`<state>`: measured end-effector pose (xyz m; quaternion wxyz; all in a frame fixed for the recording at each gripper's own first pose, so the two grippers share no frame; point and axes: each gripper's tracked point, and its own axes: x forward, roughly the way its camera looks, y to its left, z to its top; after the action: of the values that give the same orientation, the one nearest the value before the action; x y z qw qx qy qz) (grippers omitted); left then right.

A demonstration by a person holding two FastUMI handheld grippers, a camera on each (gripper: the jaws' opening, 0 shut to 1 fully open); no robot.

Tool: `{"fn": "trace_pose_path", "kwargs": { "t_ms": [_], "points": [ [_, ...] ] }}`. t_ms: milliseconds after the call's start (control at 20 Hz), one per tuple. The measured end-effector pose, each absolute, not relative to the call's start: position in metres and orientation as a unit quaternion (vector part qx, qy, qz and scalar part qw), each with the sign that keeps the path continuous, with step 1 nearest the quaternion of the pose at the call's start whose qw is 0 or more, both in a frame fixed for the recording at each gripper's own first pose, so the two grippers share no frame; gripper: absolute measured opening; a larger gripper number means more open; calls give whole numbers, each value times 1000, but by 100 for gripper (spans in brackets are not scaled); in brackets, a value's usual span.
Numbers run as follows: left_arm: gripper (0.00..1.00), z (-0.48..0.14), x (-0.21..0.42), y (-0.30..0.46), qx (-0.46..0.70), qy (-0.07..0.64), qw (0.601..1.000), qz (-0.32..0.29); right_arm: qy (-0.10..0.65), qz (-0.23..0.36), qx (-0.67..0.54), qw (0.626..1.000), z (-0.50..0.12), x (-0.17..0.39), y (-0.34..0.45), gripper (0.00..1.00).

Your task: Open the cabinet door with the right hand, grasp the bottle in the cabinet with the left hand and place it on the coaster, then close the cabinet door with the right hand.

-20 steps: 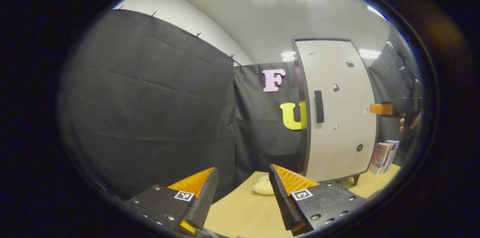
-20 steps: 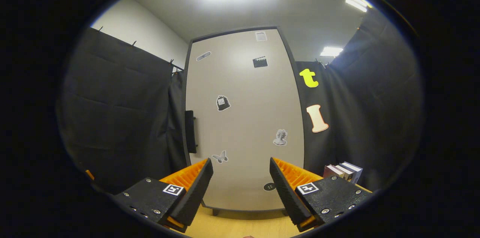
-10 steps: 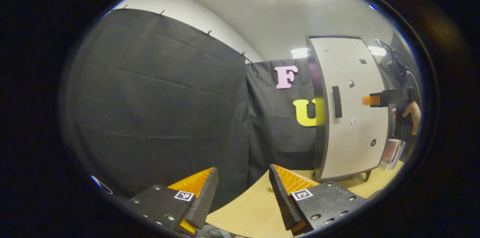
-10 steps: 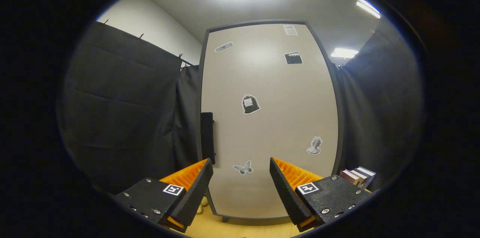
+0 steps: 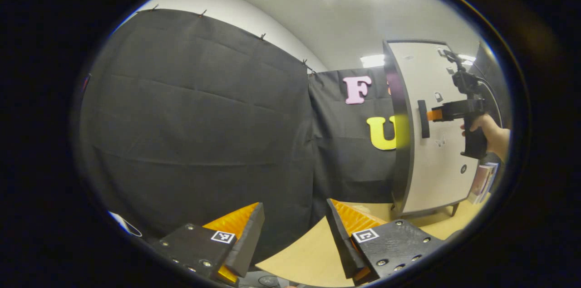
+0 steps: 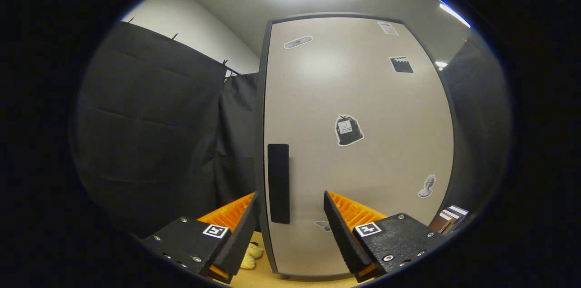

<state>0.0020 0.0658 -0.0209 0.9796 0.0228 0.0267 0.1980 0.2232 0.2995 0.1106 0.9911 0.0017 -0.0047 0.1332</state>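
A tall pale cabinet (image 6: pixel 358 143) with a shut door and small stickers stands on the wooden table. Its black vertical handle (image 6: pixel 278 183) sits at the door's left edge. My right gripper (image 6: pixel 289 215) is open, with the handle's lower end showing between its fingers, a short way ahead. From the left gripper view the cabinet (image 5: pixel 435 143) is at far right, and the right gripper (image 5: pixel 435 114), held by a hand (image 5: pixel 492 129), points at the handle (image 5: pixel 423 119). My left gripper (image 5: pixel 294 229) is open and holds nothing, facing the black cloth wall.
A pale soft object (image 6: pixel 250 258) lies on the table left of the cabinet's foot. Several books (image 6: pixel 449 217) stand at the cabinet's right side. The wooden table (image 5: pixel 308 256) runs under the left gripper. Black cloth walls close in left and behind.
My right gripper has moved closer to the cabinet and leftward, bringing the handle between its fingers' line. The left gripper view has swung left, so the cabinet sits farther right.
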Motion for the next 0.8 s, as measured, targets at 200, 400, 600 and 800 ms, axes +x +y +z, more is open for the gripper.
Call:
{"fn": "trace_pose_path", "kwargs": {
  "t_ms": [200,400,600,800],
  "points": [
    [78,-22,2,68,25,25,978,204,27,114,-1,993,104,249,309,74],
    [78,-22,1,69,25,26,977,210,59,102,-2,993,93,267,318,63],
    [73,-23,1,70,19,24,976,214,73,91,-13,993,83,276,323,41],
    [73,-23,1,69,21,28,977,213,77,94,-11,993,82,275,323,25]
  ]
}}
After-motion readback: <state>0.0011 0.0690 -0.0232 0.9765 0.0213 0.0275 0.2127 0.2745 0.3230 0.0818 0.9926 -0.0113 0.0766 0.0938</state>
